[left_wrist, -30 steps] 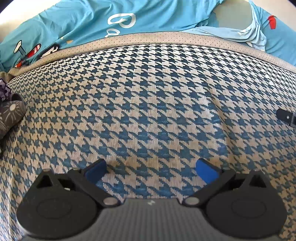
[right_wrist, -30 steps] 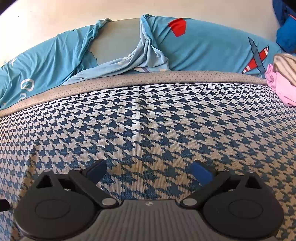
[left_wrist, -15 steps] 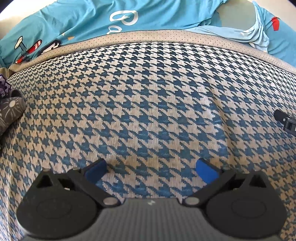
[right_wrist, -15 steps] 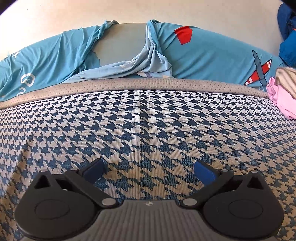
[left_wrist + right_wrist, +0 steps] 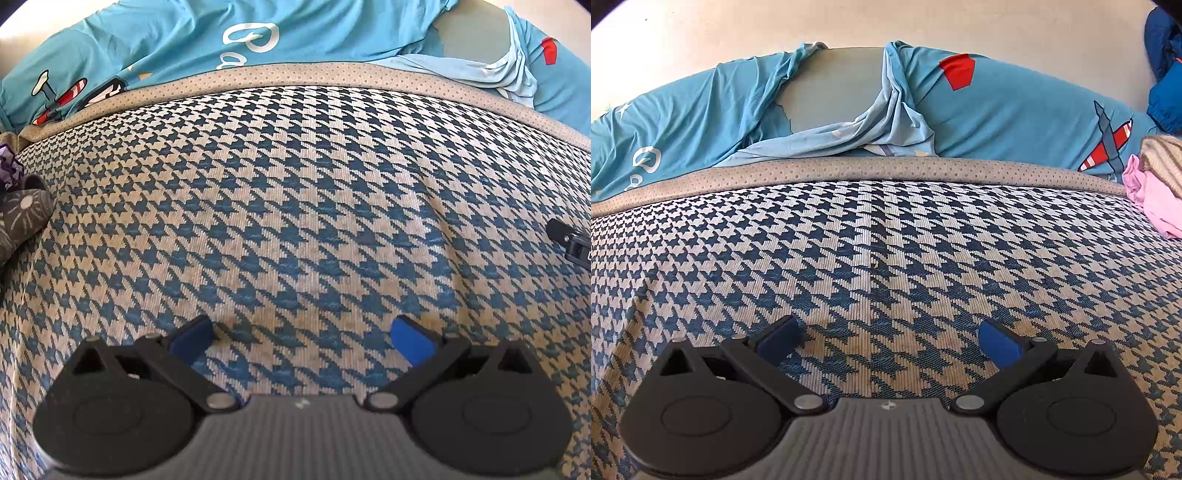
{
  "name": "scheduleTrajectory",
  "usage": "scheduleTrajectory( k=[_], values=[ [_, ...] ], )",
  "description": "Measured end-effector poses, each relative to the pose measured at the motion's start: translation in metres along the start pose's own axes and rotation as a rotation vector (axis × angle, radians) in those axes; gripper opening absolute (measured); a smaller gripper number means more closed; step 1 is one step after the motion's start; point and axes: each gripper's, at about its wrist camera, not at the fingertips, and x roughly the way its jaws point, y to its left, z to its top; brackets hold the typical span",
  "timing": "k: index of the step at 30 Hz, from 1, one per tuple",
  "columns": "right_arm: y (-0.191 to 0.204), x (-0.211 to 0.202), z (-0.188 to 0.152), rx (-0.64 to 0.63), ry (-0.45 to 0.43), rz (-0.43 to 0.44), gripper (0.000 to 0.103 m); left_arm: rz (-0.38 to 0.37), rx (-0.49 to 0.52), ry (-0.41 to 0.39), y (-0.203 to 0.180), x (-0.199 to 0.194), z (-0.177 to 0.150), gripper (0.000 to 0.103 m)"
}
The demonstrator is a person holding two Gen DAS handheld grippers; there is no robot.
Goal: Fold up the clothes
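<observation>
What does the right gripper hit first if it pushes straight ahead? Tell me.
Probably the houndstooth fabric spread just ahead of the open right gripper; nothing else lies between. Past its dotted border comes the turquoise sheet. Depth is unclear.

One houndstooth garment (image 5: 295, 206), one turquoise sheet (image 5: 1015, 110), one pink cloth (image 5: 1152, 206), two grippers.

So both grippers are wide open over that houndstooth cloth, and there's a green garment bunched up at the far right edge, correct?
Nearly. The right wrist view shows the bunched garment at the far right is pink, not green. The rest holds: the left gripper and the right gripper are both open over the houndstooth cloth.
</observation>
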Motion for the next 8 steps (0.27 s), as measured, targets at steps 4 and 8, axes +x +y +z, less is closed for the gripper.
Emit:
scheduleTrajectory(
  k=[4,8],
  values=[
    [-0.0001,0.0007,0.0009,-0.002,0.001,0.001,0.103,0.003,-0.004,-0.002,0.0014,0.0017,0.0016,0.103],
    [0.0000,0.0005,0.0005,-0.001,0.000,0.000,0.103,0.008,-0.004,-0.007,0.0005,0.0036,0.0041,0.103]
  ],
)
